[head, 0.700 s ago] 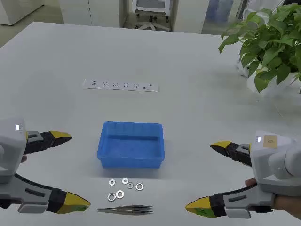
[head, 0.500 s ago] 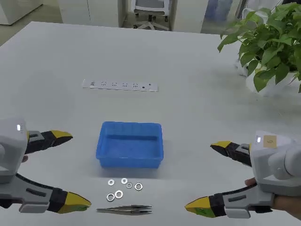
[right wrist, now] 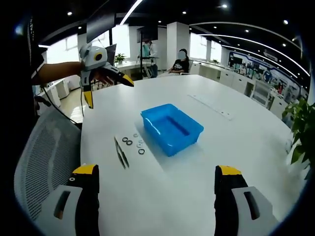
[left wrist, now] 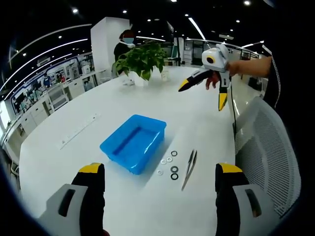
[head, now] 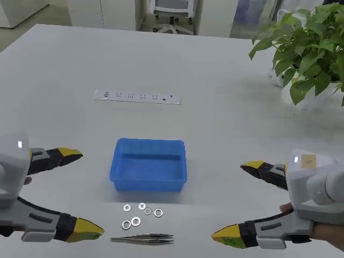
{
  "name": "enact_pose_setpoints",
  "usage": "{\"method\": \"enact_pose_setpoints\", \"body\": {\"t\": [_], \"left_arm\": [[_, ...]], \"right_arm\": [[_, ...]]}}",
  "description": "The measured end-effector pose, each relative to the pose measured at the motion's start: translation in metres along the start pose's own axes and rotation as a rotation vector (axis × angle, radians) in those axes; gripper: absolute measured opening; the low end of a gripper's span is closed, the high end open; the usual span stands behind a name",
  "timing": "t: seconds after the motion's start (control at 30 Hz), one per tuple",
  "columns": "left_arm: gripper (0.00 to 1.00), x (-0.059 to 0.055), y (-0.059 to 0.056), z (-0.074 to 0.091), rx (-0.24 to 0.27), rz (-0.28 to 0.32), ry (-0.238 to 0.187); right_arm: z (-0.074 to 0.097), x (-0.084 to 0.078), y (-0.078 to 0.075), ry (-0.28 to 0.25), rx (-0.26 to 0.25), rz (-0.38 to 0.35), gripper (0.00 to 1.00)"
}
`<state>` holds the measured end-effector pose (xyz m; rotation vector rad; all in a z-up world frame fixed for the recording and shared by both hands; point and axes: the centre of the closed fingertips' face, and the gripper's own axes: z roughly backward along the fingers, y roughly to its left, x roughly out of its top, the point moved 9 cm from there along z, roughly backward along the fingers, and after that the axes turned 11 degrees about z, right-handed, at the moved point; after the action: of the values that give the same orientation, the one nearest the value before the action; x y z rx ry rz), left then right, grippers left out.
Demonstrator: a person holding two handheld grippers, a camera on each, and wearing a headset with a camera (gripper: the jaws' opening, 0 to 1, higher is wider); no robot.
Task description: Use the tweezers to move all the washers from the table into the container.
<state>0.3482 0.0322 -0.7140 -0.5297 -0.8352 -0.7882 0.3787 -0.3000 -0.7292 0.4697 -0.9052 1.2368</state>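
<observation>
A blue container [head: 149,164] [left wrist: 133,142] [right wrist: 172,128] sits empty on the white table. In front of it lie several small metal washers [head: 141,213] [left wrist: 169,165] [right wrist: 133,143], and just nearer me the tweezers [head: 142,238] [left wrist: 189,168] [right wrist: 120,152] lie flat. My left gripper [head: 79,192] [left wrist: 156,176] hovers open to the left of them, holding nothing. To their right my right gripper [head: 239,200] [right wrist: 154,177] hovers open and empty too.
A white power strip [head: 137,98] [left wrist: 78,130] [right wrist: 210,105] lies beyond the container. A potted green plant [head: 307,48] [left wrist: 142,60] stands at the table's far right. A mesh chair [left wrist: 269,152] [right wrist: 41,160] sits at the near table edge. People stand far in the background.
</observation>
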Motion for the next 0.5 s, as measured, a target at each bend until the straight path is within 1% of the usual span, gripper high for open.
{"method": "enact_pose_setpoints", "body": {"t": [0.5], "left_arm": [[0.99, -0.0005, -0.0002, 0.0005, 0.002, -0.002, 0.004]], "right_arm": [[0.0001, 0.0004, 0.0007, 0.000, -0.001, 0.005, 0.99]]}}
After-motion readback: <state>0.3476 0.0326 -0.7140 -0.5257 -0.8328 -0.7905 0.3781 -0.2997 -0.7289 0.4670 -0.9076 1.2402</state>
